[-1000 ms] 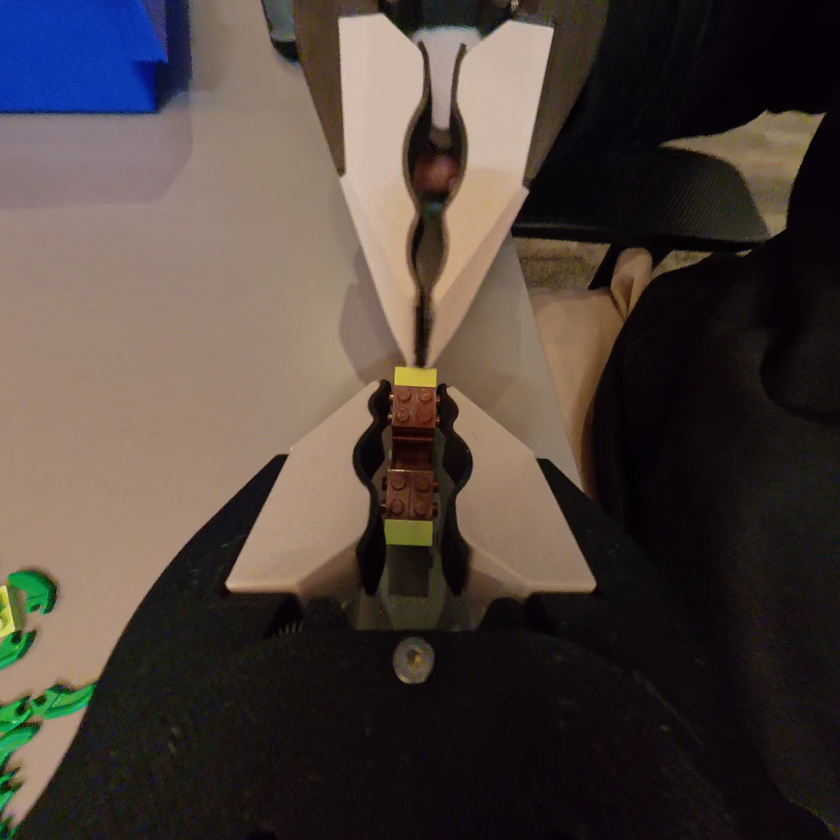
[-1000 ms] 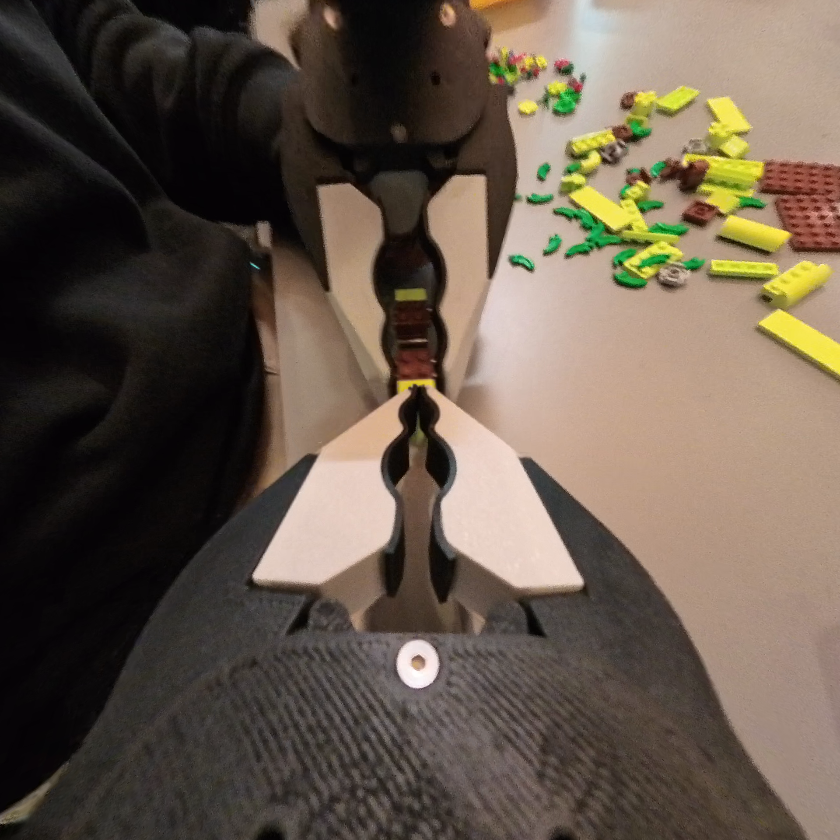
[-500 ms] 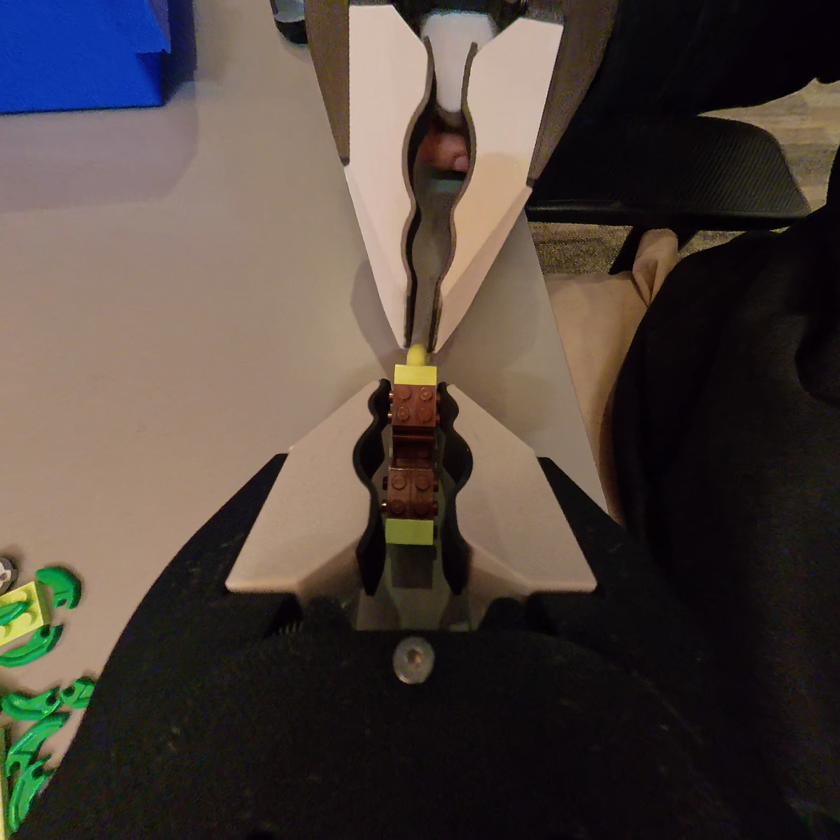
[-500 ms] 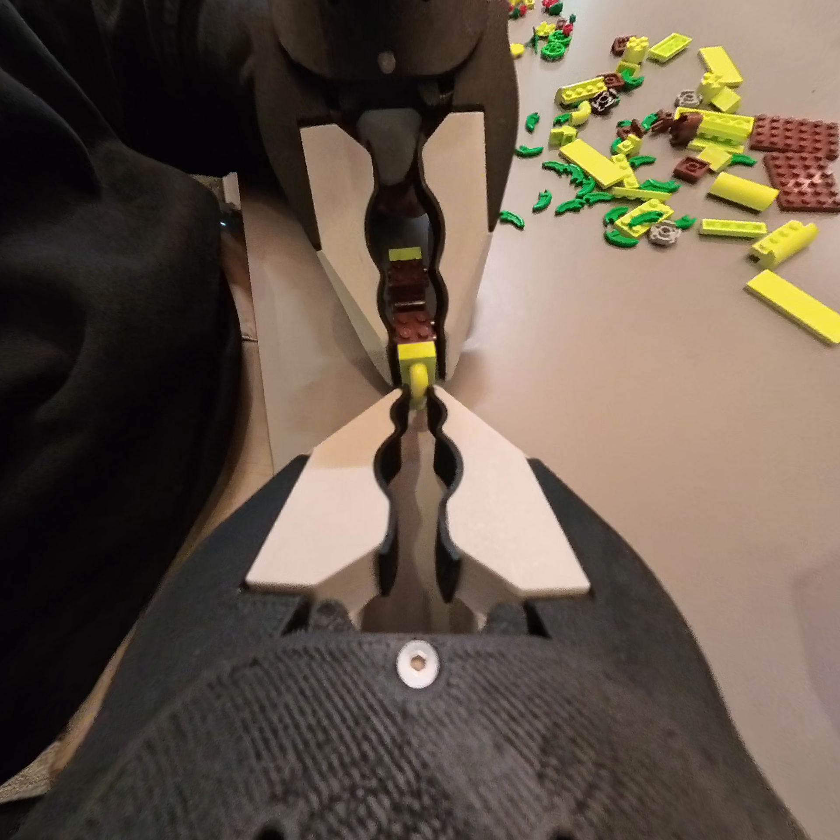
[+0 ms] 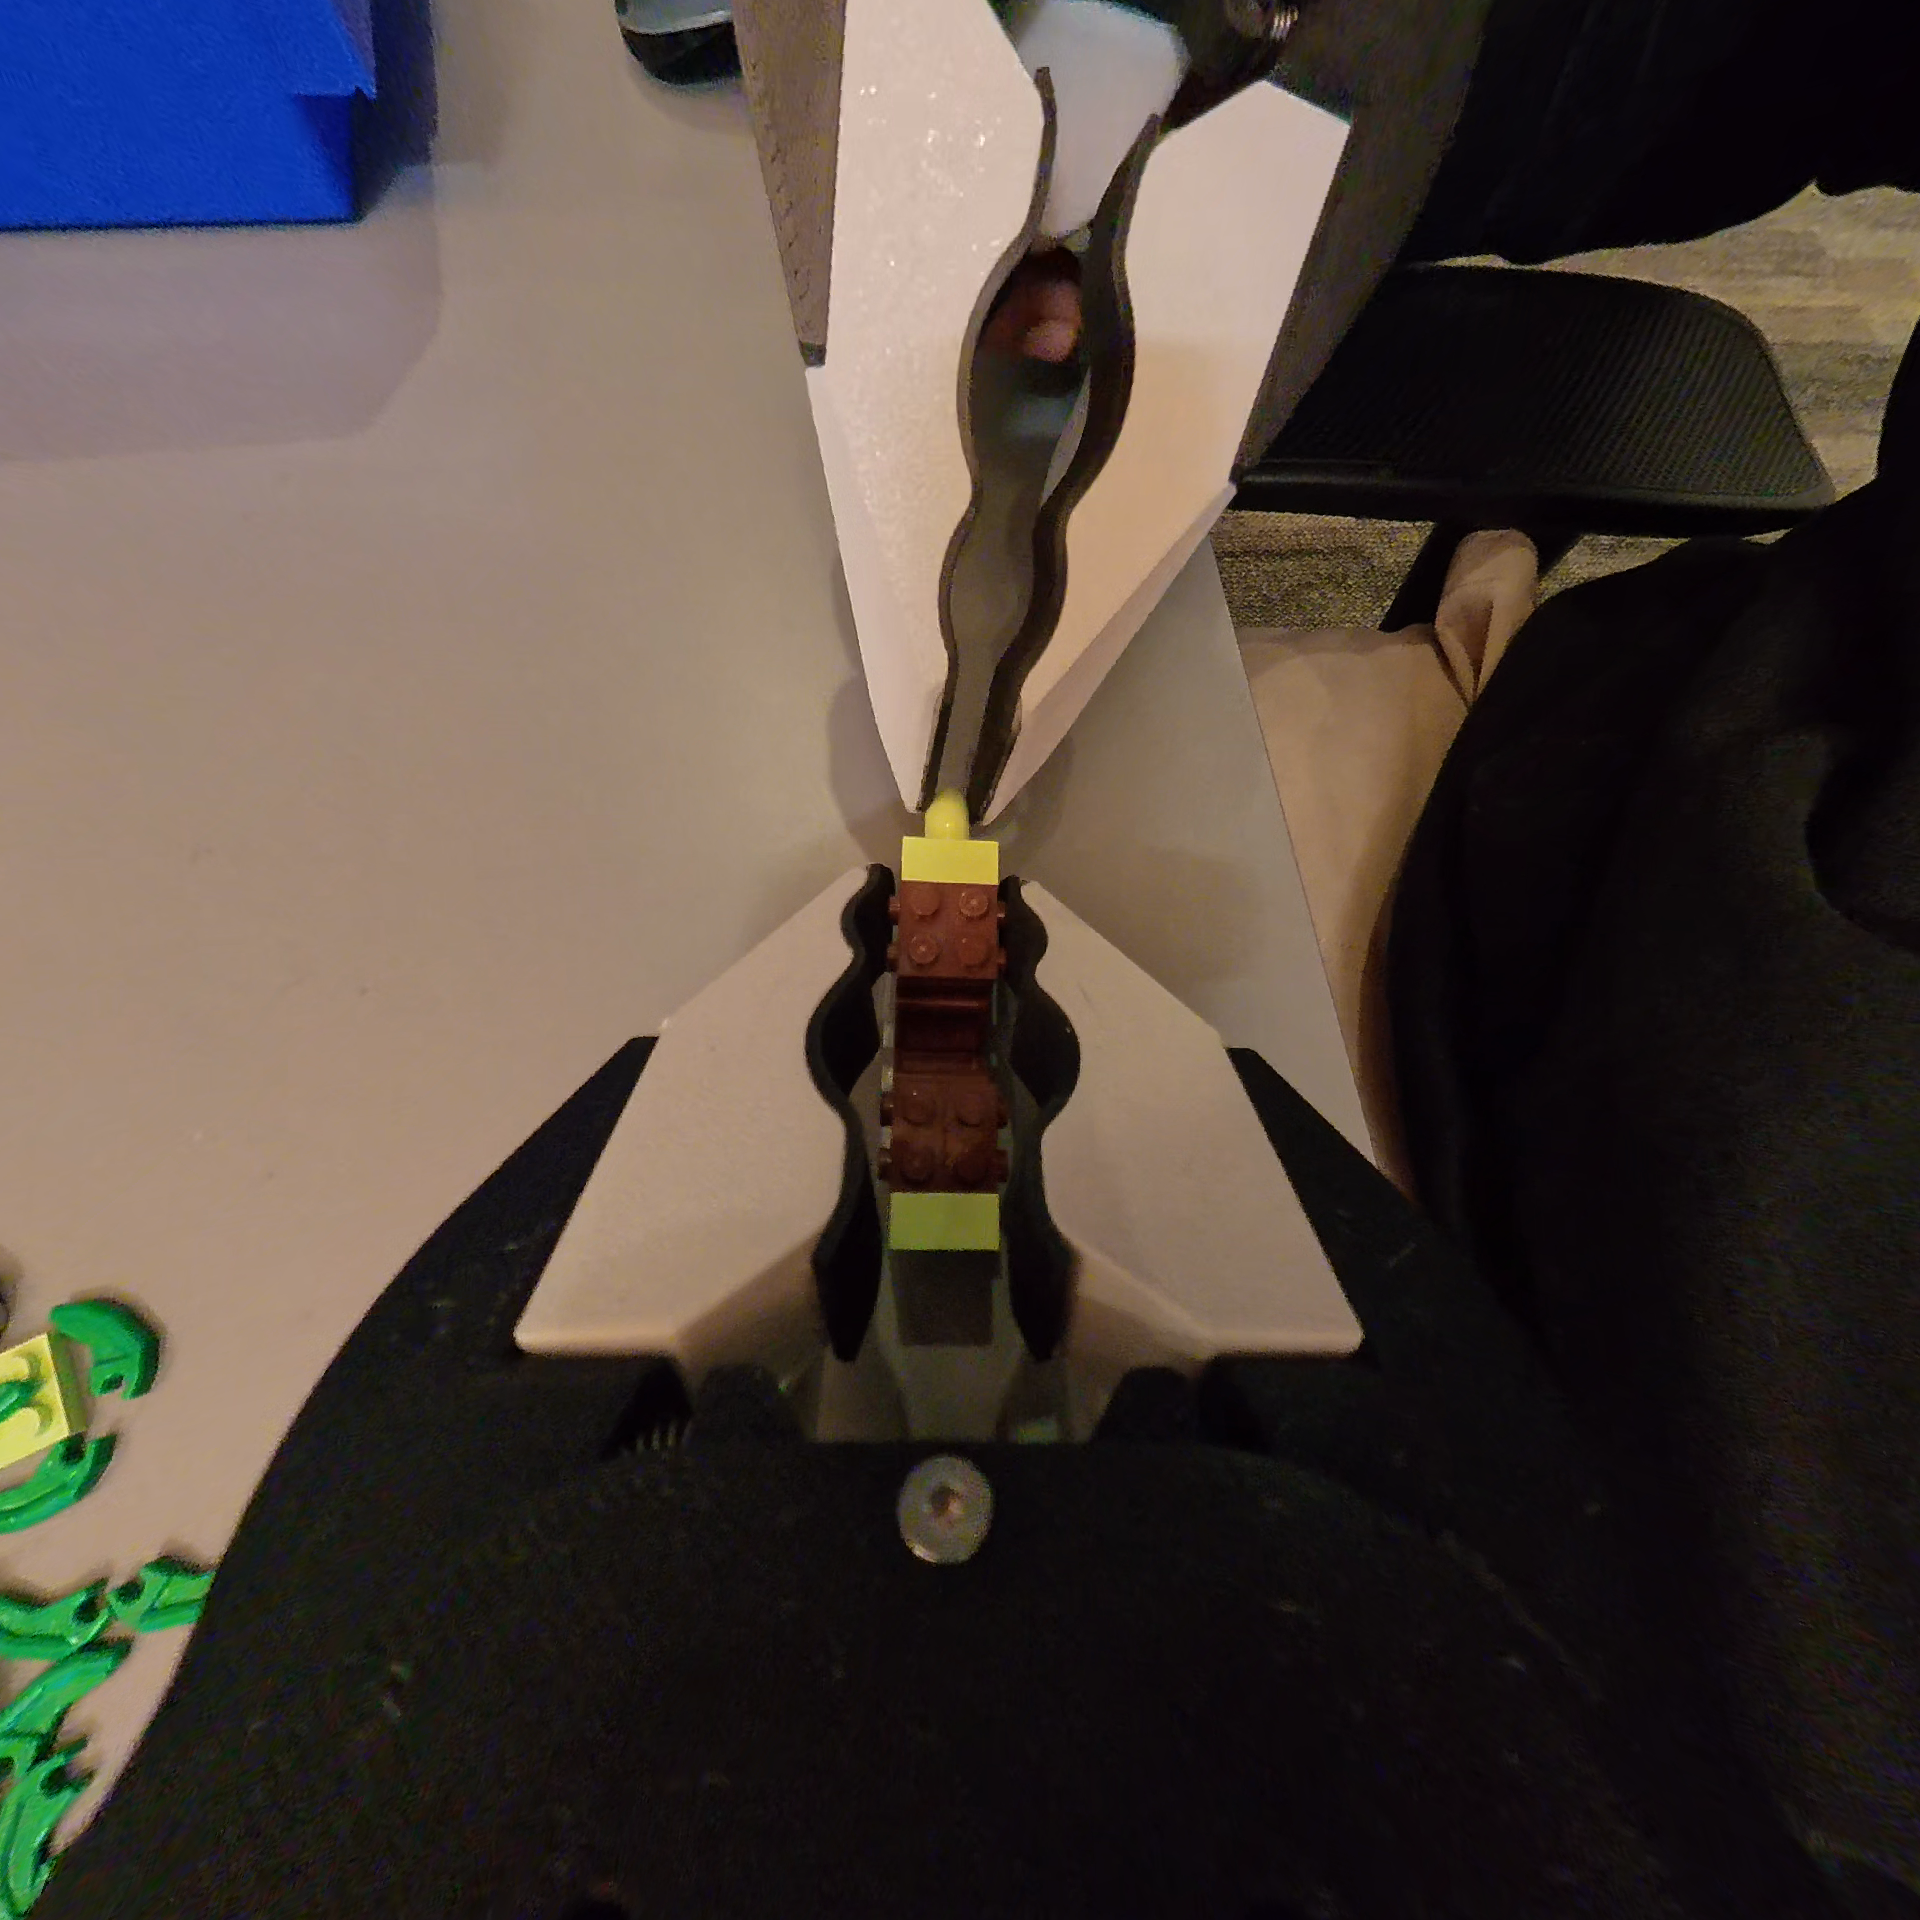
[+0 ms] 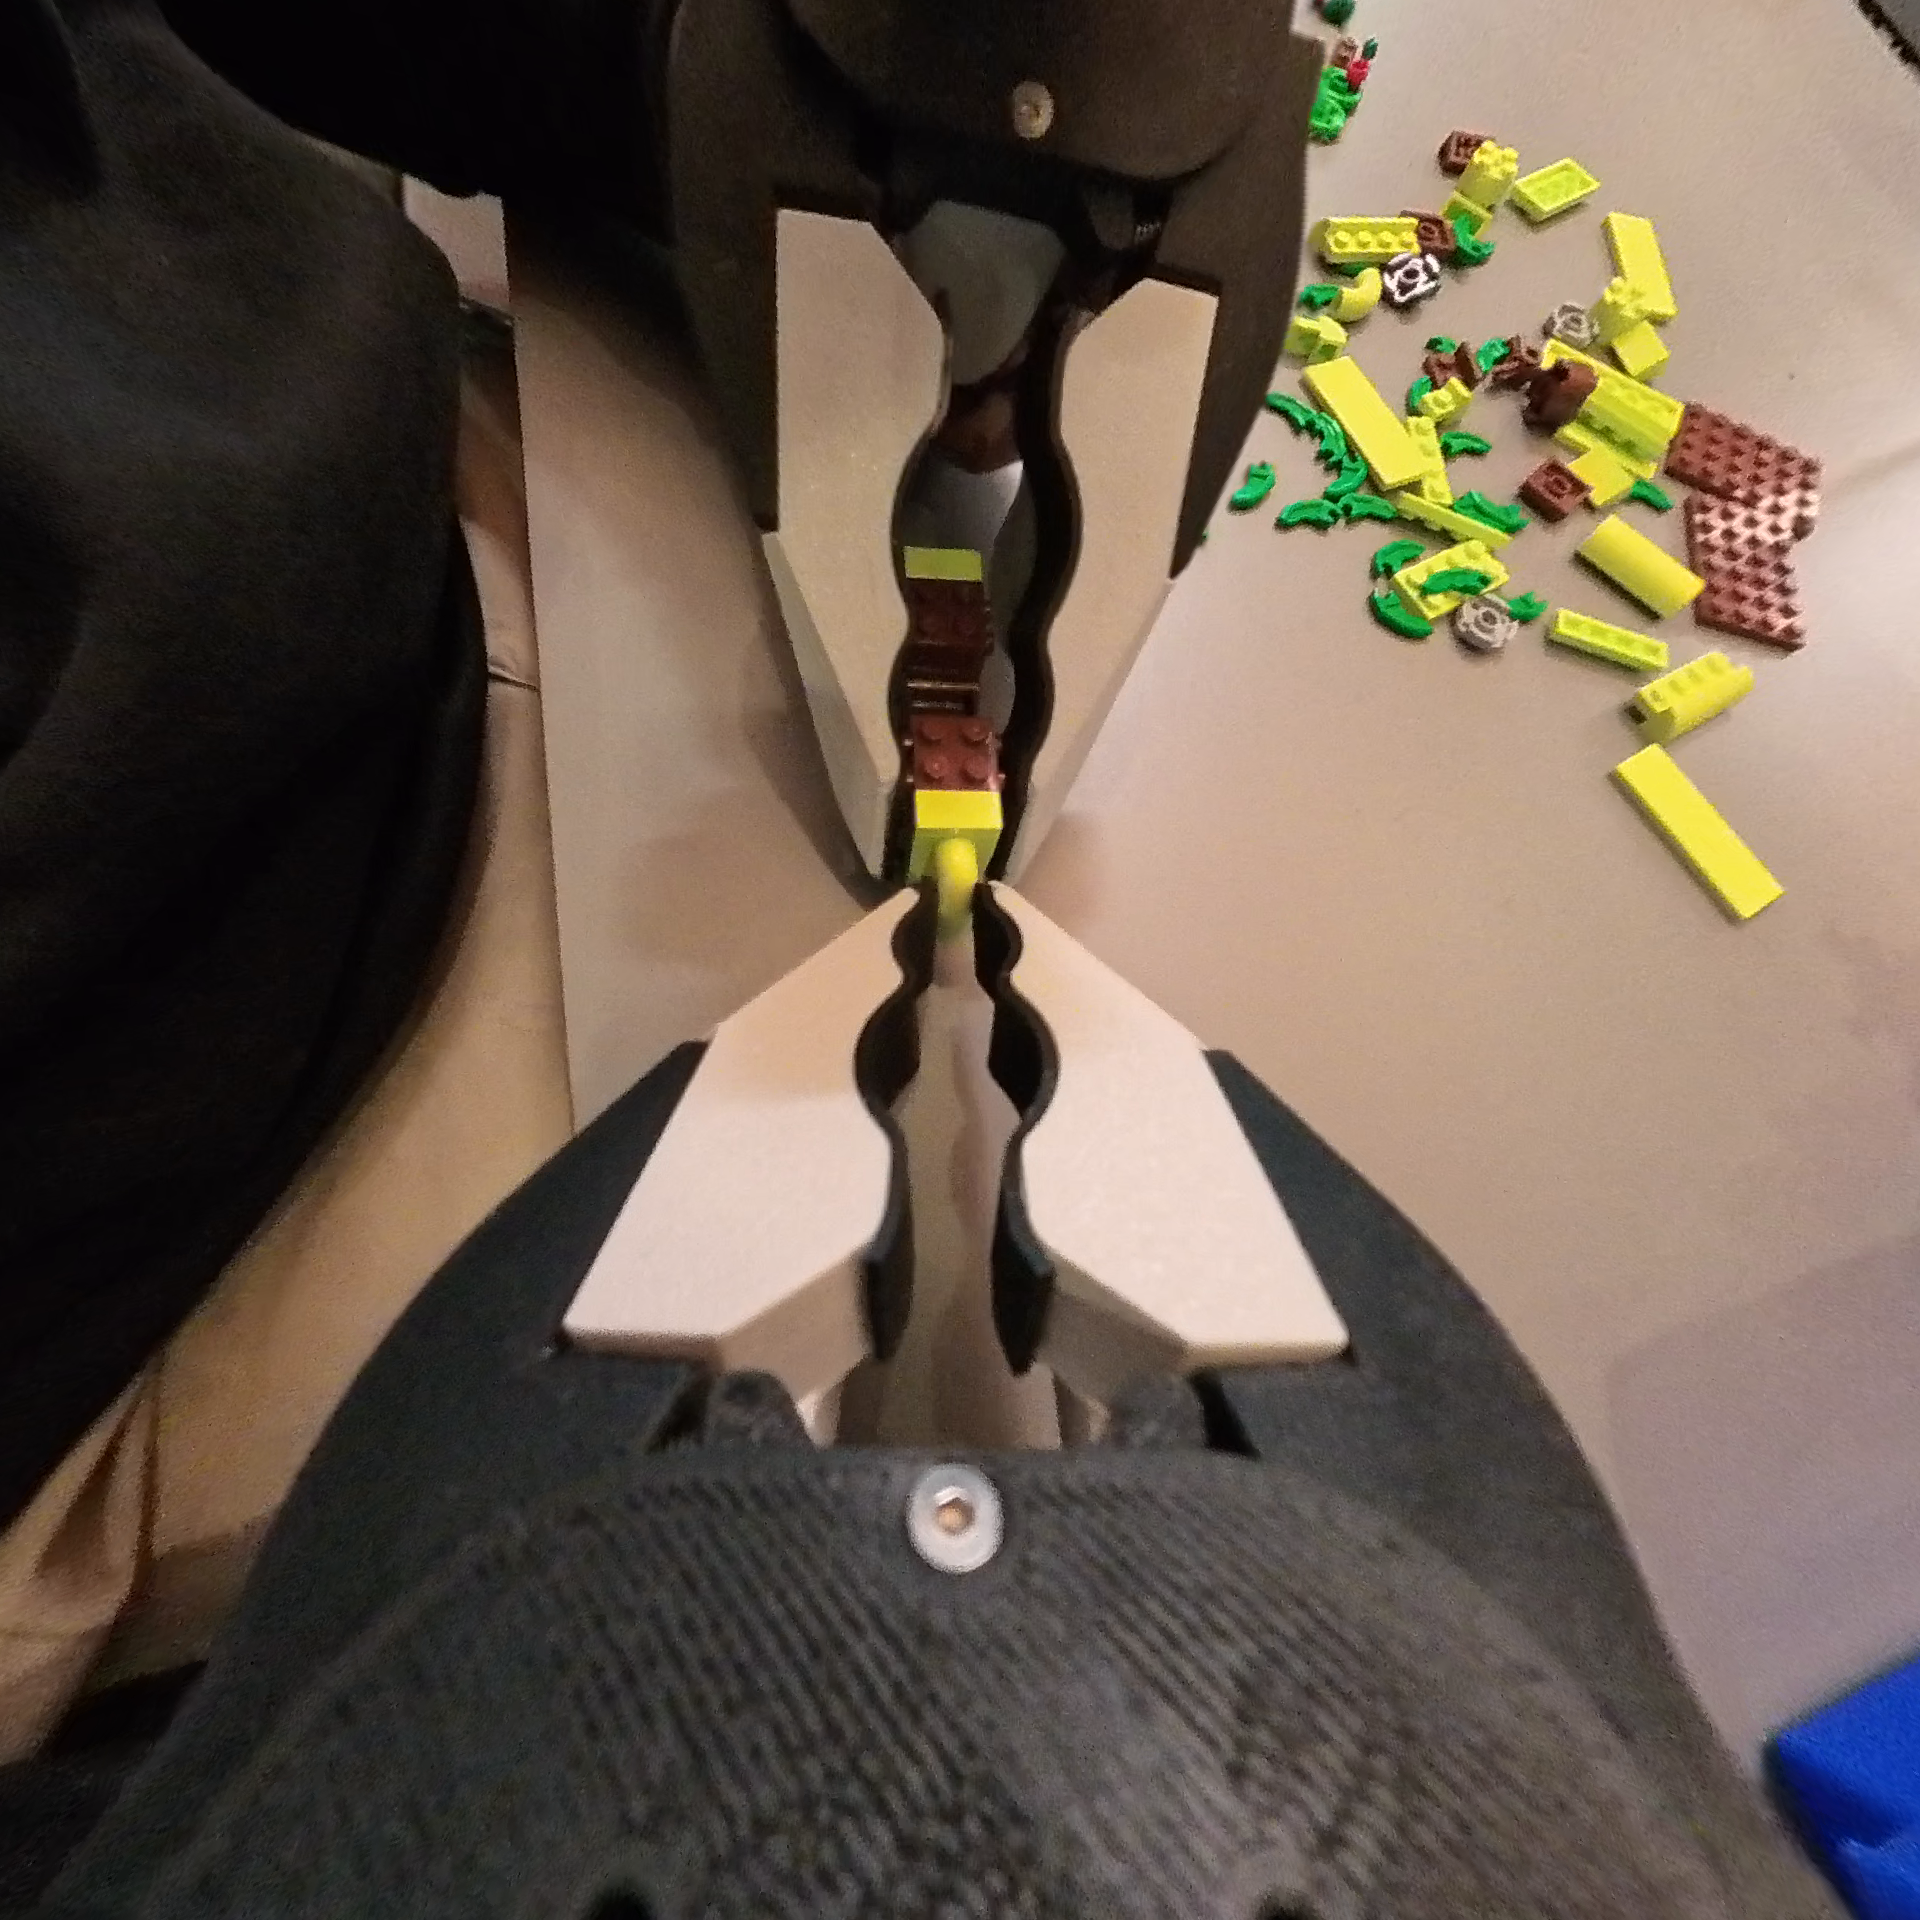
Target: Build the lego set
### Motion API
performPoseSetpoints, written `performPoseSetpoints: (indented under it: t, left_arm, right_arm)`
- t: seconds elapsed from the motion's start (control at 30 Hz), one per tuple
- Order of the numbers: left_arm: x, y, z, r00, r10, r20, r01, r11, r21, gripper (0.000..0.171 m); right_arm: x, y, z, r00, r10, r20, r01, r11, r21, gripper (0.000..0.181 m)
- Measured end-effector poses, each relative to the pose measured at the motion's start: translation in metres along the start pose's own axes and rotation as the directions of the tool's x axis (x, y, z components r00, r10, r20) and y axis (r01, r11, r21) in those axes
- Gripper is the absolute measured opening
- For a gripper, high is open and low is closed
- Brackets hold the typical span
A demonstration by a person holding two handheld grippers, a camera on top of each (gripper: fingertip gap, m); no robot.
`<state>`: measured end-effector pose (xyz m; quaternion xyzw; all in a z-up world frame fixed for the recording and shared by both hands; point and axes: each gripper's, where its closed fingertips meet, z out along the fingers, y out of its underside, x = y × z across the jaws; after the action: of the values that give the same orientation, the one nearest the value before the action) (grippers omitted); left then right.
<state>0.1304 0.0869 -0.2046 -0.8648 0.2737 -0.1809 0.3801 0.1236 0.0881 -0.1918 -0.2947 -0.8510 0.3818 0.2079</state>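
My left gripper (image 5: 948, 883) is shut on a brown and lime brick assembly (image 5: 948, 1039), which lies lengthwise between its fingers with one lime end at the tips. My right gripper (image 6: 948, 914) faces it tip to tip. It holds a small rounded lime piece (image 6: 954, 873) against that lime end. The piece also shows in the left wrist view (image 5: 945, 816), at the tips of the right gripper (image 5: 961, 805). In the right wrist view the assembly (image 6: 948, 707) sits inside the left gripper (image 6: 951, 862). Both grippers are above the grey table (image 5: 416, 831), near its edge.
Loose lime, brown and green bricks (image 6: 1507, 436) and two brown plates (image 6: 1745, 520) lie on the table's right side. Green leaf pieces (image 5: 62, 1558) lie at lower left. There is a blue bin (image 5: 177, 104), (image 6: 1849, 1787). A person's dark clothing (image 5: 1662, 1039) and a black chair (image 5: 1538, 395) lie beyond the table edge. Only a small space, under 4 cm, lies between the two pairs of fingers.
The small lime piece has come into sight at the right gripper's tips, against the assembly's lime end. The right fingers have parted slightly. Both grippers have tilted a little.
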Motion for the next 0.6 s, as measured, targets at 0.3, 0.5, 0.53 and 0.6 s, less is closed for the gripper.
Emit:
performPoseSetpoints:
  t: [0.3, 0.5, 0.53, 0.6]
  left_arm:
    - [0.0, 0.0, 0.0, 1.0, 0.003, 0.005, -0.003, 1.0, 0.0, 0.017]
    - [-0.003, -0.001, 0.001, 0.999, 0.014, 0.045, -0.014, 1.0, -0.003, 0.018]
    - [-0.002, 0.0, 0.001, 0.999, 0.017, 0.047, -0.017, 1.0, -0.003, 0.018]
    - [-0.002, 0.0, 0.001, 0.999, 0.018, 0.047, -0.018, 1.0, -0.004, 0.018]
  right_arm:
    - [0.001, 0.0, 0.0, 0.997, -0.064, -0.037, 0.064, 0.998, -0.011, 0.005]
    - [0.003, 0.0, -0.011, 0.987, 0.158, 0.007, -0.158, 0.985, 0.064, 0.022]
    - [0.003, 0.0, -0.013, 0.981, 0.193, 0.019, -0.193, 0.978, 0.079, 0.022]
    - [0.001, 0.003, -0.013, 0.968, 0.248, 0.043, -0.251, 0.964, 0.09, 0.022]
